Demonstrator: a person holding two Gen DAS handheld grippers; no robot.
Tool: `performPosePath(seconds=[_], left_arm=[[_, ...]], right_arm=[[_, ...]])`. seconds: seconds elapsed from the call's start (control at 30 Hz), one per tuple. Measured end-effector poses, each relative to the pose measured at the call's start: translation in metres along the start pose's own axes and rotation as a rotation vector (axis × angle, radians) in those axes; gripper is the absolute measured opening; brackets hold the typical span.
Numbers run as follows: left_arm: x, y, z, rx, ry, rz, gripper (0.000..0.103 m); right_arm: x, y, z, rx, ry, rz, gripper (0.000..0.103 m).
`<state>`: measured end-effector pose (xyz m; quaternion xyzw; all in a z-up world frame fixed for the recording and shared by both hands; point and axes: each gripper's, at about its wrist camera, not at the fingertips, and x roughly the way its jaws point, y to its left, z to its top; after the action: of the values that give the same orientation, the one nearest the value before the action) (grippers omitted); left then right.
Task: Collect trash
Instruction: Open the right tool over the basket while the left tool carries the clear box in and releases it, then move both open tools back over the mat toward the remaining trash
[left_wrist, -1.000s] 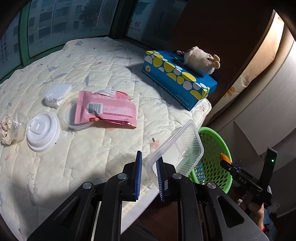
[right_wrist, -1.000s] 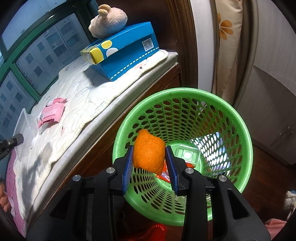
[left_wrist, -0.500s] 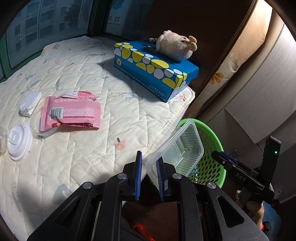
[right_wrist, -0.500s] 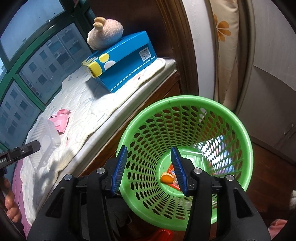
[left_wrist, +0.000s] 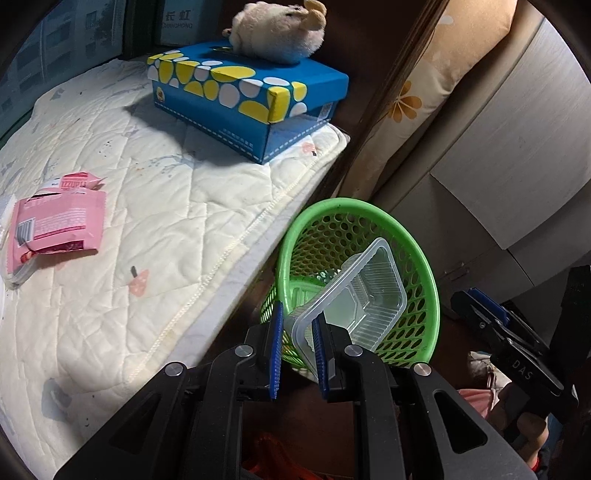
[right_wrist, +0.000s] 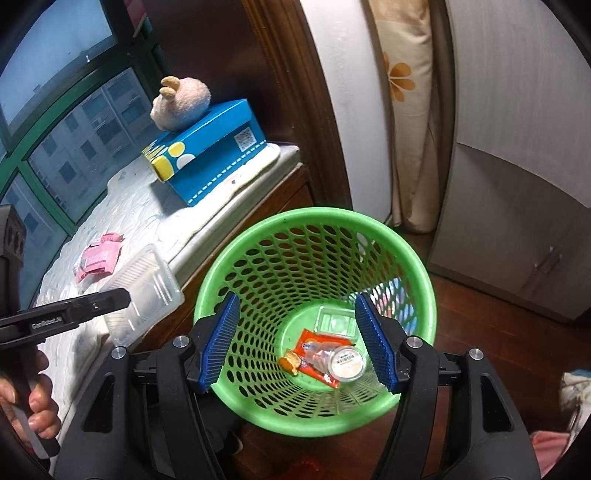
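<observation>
My left gripper is shut on the rim of a clear plastic tray, which it holds over the near side of the green basket. From the right wrist view the same tray hangs beside the basket's left rim, off the mattress edge. My right gripper hovers above the basket with its jaws opening and nothing between them. At the basket's bottom lie an orange lump, a red wrapper and a round lid. A pink wrapper lies on the mattress.
A blue dotted box with a plush toy on top sits at the mattress's far corner. A floral curtain and cabinet doors stand behind the basket. A hand grips the left tool's handle.
My right gripper let go of the orange lump, which dropped into the basket, and its jaws spread. My left gripper carried the clear tray off the mattress to above the basket.
</observation>
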<state>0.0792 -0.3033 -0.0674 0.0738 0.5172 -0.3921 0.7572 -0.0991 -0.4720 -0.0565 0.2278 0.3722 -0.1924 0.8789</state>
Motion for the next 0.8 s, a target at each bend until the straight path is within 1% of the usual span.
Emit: performPosePath(seconds=[0.2,0.23,0.27,0.3,0.33,0.4,0.47,0.57,0.7,0.8], left_arm=[[0.022,-0.02,0.003,0.028,0.038,-0.023,0.017],[0.025,-0.023,0.003,0.034,0.041,-0.027,0.019],[0.027,-0.024,0.002,0.033,0.047,-0.038,0.024],[0.028,-0.025,0.002,0.027,0.051,-0.041,0.043],[0.028,-0.025,0.002,0.024,0.043,-0.036,0.047],[0.029,-0.027,0.001,0.033,0.038,-0.036,0.047],[0.028,-0.024,-0.001,0.022,0.04,-0.044,0.047],[0.021,-0.018,-0.003,0.014,0.03,-0.037,0.047],[0.003,0.005,-0.008,-0.028,0.007,-0.02,0.047],[-0.015,0.026,-0.014,-0.051,-0.017,0.024,0.047]], right_arm=[[0.0,-0.014,-0.007,0.035,0.015,0.001,0.065],[-0.001,-0.015,-0.008,0.036,0.015,0.001,0.065],[-0.002,-0.016,-0.009,0.036,0.013,0.0,0.065],[-0.002,-0.017,-0.009,0.037,0.012,0.001,0.065],[-0.004,-0.019,-0.01,0.039,0.011,0.001,0.065],[-0.006,-0.021,-0.01,0.041,0.008,0.0,0.065],[-0.006,-0.021,-0.01,0.041,0.01,0.001,0.065],[-0.006,-0.016,-0.009,0.028,0.01,0.007,0.065],[-0.007,-0.001,-0.007,-0.008,0.011,0.033,0.067],[-0.004,0.018,-0.004,-0.052,0.016,0.059,0.07]])
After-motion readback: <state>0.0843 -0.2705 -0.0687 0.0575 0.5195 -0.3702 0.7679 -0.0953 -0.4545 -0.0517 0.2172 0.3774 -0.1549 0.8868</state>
